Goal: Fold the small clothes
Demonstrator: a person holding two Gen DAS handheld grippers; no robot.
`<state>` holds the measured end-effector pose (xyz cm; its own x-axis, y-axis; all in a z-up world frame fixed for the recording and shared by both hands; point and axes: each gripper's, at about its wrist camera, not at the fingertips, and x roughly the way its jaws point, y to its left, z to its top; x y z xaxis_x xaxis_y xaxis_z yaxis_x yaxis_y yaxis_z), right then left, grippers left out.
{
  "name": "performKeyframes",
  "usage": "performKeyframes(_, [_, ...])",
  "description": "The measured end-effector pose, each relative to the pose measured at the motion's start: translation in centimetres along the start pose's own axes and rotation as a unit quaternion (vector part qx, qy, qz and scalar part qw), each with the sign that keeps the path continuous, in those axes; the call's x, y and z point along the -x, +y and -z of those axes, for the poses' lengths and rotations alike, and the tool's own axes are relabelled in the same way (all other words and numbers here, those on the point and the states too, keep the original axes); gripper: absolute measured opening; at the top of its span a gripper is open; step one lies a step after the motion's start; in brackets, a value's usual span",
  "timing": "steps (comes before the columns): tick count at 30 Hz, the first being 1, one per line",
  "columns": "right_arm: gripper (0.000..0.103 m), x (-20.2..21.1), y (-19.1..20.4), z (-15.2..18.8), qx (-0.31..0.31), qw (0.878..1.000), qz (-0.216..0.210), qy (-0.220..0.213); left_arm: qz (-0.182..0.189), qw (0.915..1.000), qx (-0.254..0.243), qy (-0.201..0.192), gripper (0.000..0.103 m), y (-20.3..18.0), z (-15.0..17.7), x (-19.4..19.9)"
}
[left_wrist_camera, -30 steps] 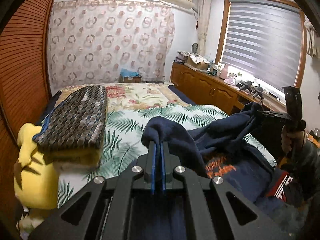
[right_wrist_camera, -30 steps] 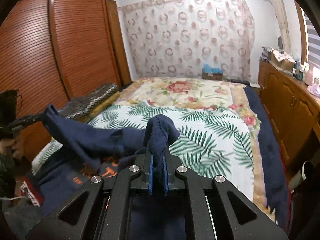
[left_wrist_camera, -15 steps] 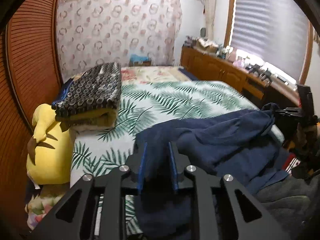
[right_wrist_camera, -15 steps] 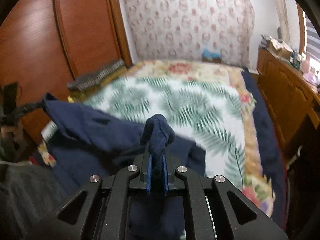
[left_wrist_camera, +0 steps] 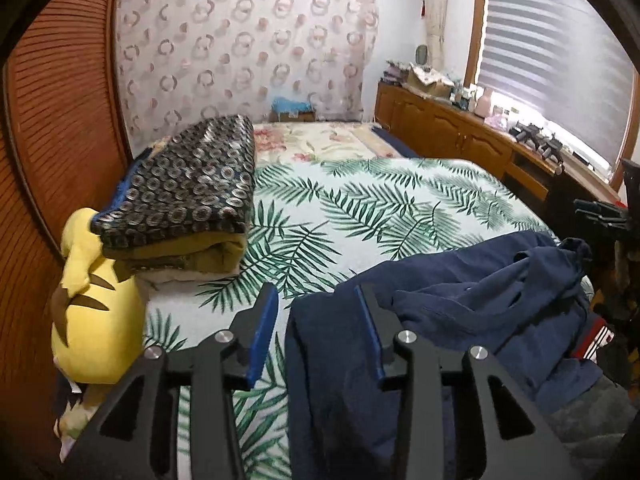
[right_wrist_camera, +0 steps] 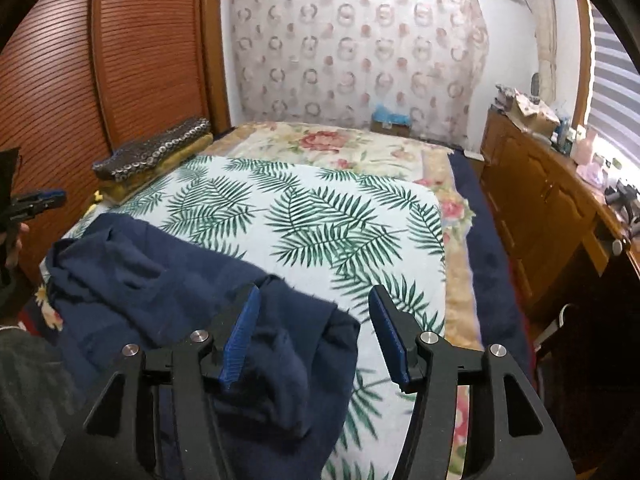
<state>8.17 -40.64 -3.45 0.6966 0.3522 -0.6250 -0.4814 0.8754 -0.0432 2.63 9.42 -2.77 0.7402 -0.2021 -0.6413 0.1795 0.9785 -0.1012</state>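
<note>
bed (left_wrist_camera: 360,200) | navy garment (left_wrist_camera: 460,320) dropped beneath both just-spread claws (left_wrist_camera: 316,320) (right_wrist_camera: 314,332)

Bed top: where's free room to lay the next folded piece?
Free: palm-leaf sheet between the navy garment and floral quilt. Crowded: left edge, with folded blanket stack and yellow plush.

Folded patterned blanket (left_wrist_camera: 188,184) on palm-leaf bedspread (left_wrist_camera: 360,208), touching yellow plush toy (left_wrist_camera: 92,312).
</note>
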Motion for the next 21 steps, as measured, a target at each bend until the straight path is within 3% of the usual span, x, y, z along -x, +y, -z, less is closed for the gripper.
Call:
performKeyframes(4, [0.062,-2.3,-0.2,-0.3,0.006,1.000,0.002,0.012,0.009,0.9993,0.004,0.037,0.038,0.5,-0.2,-3.4])
performKeyframes(11, [0.062,-7.8,-1.0,1.0,0.000,0.997,-0.017,0.078,0.022,0.9950,0.014,0.097,0.038,0.9,1.4,-6.9])
performKeyframes(21, [0.068,-9.6,-1.3,3.0,-0.014,0.992,-0.043,0.116,0.033,0.9926,0.011,0.116,0.041,0.6,1.9,-8.2])
